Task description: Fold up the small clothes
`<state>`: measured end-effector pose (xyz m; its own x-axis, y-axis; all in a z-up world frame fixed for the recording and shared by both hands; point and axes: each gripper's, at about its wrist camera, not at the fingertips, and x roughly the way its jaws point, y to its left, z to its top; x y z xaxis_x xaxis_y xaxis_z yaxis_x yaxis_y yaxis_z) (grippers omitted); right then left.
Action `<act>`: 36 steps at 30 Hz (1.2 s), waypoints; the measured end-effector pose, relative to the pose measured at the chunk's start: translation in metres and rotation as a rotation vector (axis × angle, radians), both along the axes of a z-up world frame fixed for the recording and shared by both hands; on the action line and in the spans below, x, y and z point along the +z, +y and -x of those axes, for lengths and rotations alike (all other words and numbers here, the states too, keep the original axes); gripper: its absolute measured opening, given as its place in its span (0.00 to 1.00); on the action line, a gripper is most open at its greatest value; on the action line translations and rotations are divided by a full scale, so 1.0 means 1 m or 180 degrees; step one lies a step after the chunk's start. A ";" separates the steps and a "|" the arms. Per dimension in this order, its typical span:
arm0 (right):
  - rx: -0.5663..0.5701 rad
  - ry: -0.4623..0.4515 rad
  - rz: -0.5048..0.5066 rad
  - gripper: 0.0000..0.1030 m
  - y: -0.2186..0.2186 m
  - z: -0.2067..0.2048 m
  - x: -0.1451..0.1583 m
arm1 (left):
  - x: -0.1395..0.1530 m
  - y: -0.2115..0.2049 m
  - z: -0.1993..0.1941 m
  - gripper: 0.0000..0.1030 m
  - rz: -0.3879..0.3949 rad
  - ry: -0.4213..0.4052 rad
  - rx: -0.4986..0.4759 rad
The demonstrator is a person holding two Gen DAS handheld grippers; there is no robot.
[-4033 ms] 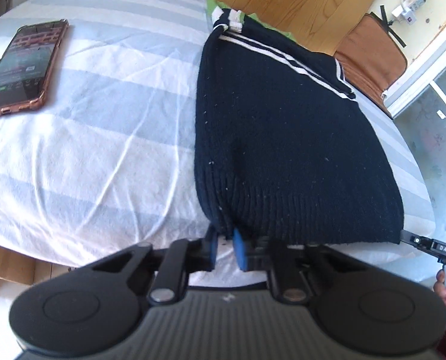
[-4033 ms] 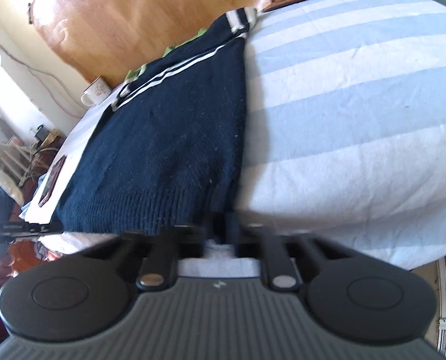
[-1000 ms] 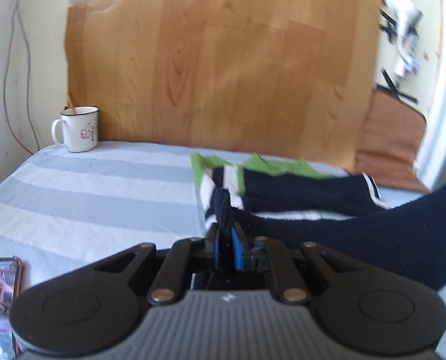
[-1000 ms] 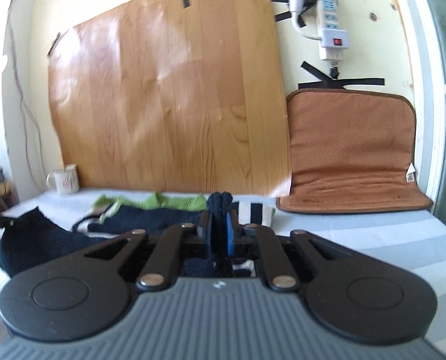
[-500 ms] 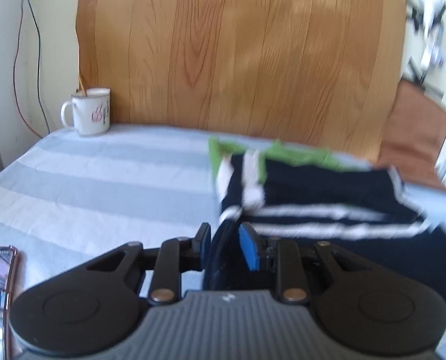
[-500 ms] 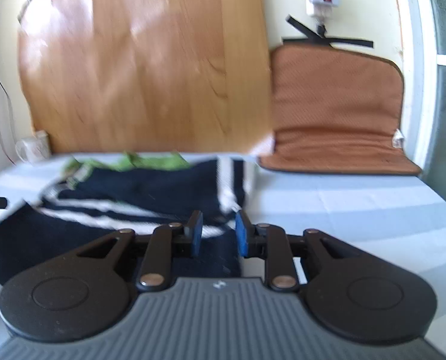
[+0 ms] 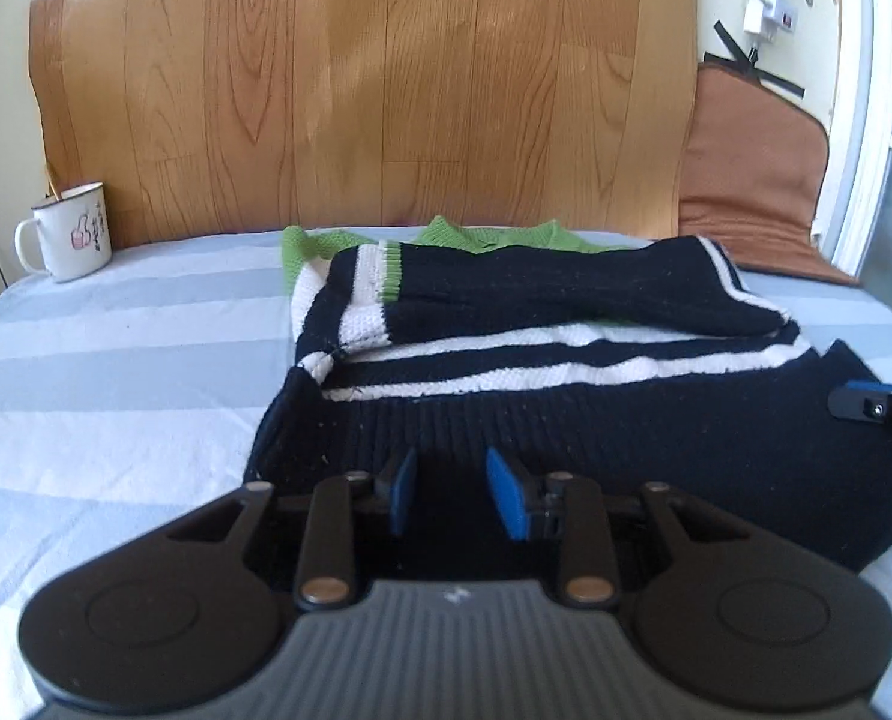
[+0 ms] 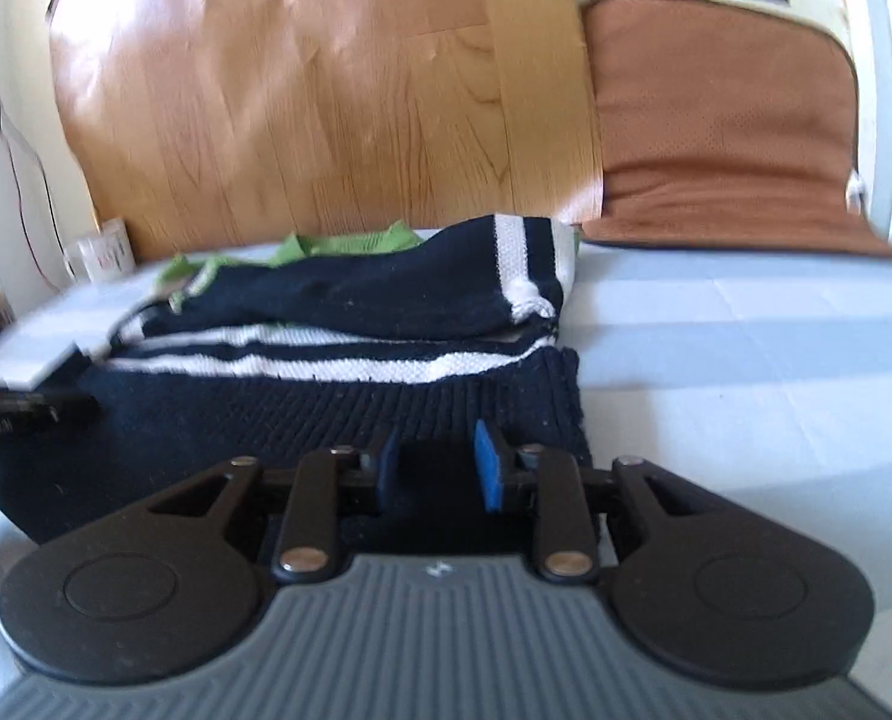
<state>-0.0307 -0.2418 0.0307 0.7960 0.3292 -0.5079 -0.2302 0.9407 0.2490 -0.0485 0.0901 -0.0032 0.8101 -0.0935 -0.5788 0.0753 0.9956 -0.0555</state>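
Note:
A navy knit sweater with white stripes and green trim lies folded on the striped bed sheet, its ribbed hem laid over the striped chest. It also shows in the right wrist view. My left gripper is open and empty, just above the sweater's left near part. My right gripper is open and empty over the sweater's right near corner. The right gripper's tip shows at the right edge of the left wrist view.
A white enamel mug stands at the far left by the wooden board. A brown cushion leans on the wall at the far right. Striped sheet lies to the right of the sweater.
Both grippers carried the sweater's hem up and over toward the collar, then opened wider and let go. The hem now lies flat on the sweater and both grippers have drawn back slightly.

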 end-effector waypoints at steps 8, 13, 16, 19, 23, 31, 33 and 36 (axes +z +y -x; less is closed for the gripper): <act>-0.0059 0.0047 -0.0361 0.30 -0.012 -0.001 -0.003 | -0.001 0.000 0.001 0.34 -0.0060 -0.0044 -0.0003; -0.0064 0.0049 -0.0372 0.30 -0.014 -0.001 -0.003 | 0.000 0.001 0.002 0.39 -0.0044 -0.0049 -0.0001; -0.0066 0.0047 -0.0362 0.30 -0.014 0.000 -0.003 | -0.001 0.001 0.002 0.40 -0.0047 -0.0050 0.0003; -0.0063 0.0047 -0.0363 0.30 -0.014 -0.001 -0.004 | -0.001 0.001 0.002 0.40 -0.0041 -0.0051 0.0003; -0.0058 0.0043 -0.0362 0.30 -0.013 -0.001 -0.004 | -0.001 0.002 0.003 0.40 -0.0019 -0.0052 0.0006; -0.0053 0.0041 -0.0368 0.31 -0.013 0.000 -0.004 | -0.001 0.001 0.003 0.43 -0.0017 -0.0052 0.0011; -0.0043 0.0040 -0.0374 0.32 -0.013 0.000 -0.004 | -0.001 0.000 0.003 0.43 -0.0018 -0.0052 0.0007; -0.0042 0.0038 -0.0376 0.32 -0.013 0.000 -0.004 | -0.001 0.000 0.003 0.44 -0.0016 -0.0052 0.0011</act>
